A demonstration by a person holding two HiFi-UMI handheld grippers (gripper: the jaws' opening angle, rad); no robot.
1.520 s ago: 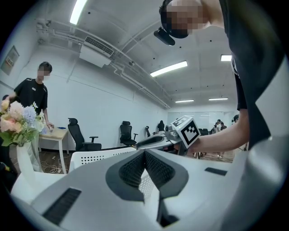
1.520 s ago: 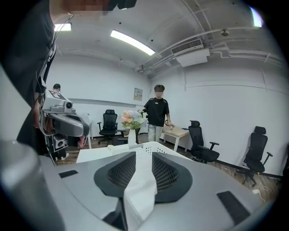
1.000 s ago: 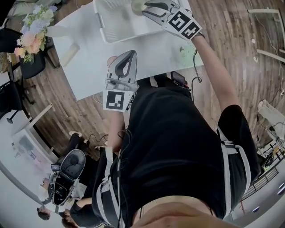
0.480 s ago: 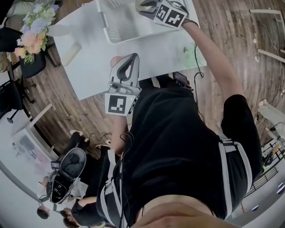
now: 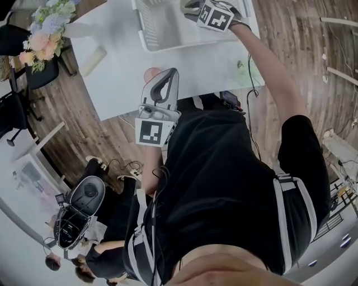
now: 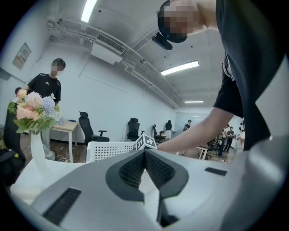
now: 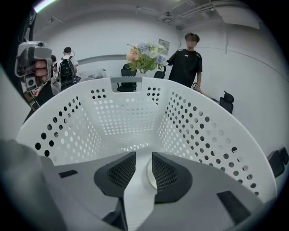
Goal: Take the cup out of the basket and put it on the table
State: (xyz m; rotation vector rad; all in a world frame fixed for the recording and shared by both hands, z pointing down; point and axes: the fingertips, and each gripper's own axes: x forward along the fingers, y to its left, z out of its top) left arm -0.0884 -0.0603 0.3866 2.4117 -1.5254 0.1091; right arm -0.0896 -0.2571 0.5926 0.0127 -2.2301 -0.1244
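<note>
My right tool [image 7: 143, 158] is down inside the white basket [image 7: 205, 135], pointing steeply at its floor, with the holed walls rising on either side of it and ahead. Its jaws stand apart, with a clear gap between the dark pads. The cup [image 7: 149, 175], pale and round, sits low in the basket just past the tips. It is in that gap, tight beside the right-hand pad, which hides part of it. The left-hand pad is clear of it, so I have no grip on it. From above, this tool's marker cube [image 5: 217, 15] shows over the basket's near corner, and the basket sits on the white bench [image 5: 120, 64] ahead of me. My left tool [image 6: 145, 153] is well apart from the basket and nearer to me, hovering over the bench's near edge and pointing almost level across it. Its jaws are together, the pads meeting at the tips with nothing between them. Just left of its tip, a small pink round thing [image 5: 151, 73] lies on the bench. Far to the left of that tool, a bunch of flowers [image 6: 31, 110] stands in a white vase [image 6: 37, 155] at the bench's end. Straight ahead of it are the basket's wall and the right tool's cube above it. Beyond the basket, a person in black [image 7: 186, 63] stands near the flowers.
</note>
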